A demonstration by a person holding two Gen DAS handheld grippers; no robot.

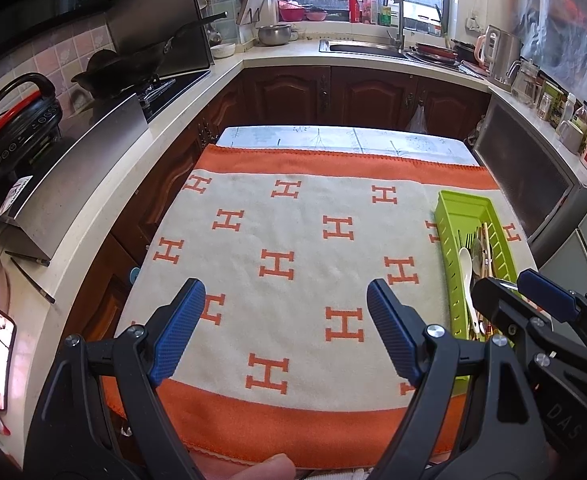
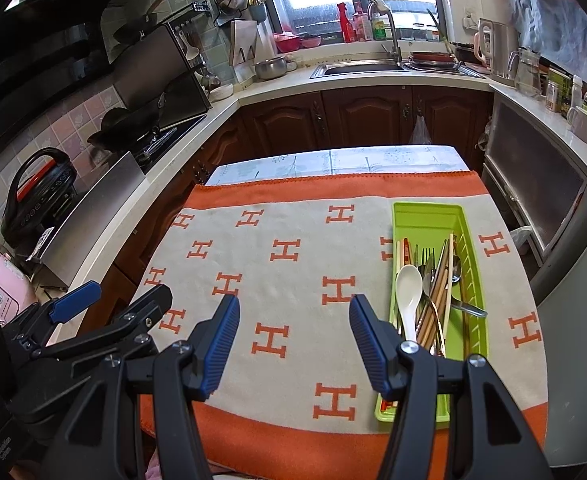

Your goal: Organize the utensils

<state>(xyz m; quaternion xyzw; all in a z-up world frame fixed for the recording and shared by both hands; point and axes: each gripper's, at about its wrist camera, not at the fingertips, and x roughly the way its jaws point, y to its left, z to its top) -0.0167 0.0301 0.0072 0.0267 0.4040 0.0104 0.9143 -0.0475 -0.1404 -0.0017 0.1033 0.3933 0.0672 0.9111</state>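
Green tray (image 2: 425, 216) lying lengthwise away from camera, utensils (image 2: 433, 292) aligned inside, spoon bowl (image 2: 409, 280) pointing far. Left gripper (image 1: 285, 336) and right gripper (image 2: 293, 344) fingers spread, empty.

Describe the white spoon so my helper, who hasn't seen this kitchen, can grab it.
On the orange H-patterned blanket sits a green tray at its right side. The white spoon lies along the tray's left wall, the only white, broad-bowled piece among metal and wooden utensils.
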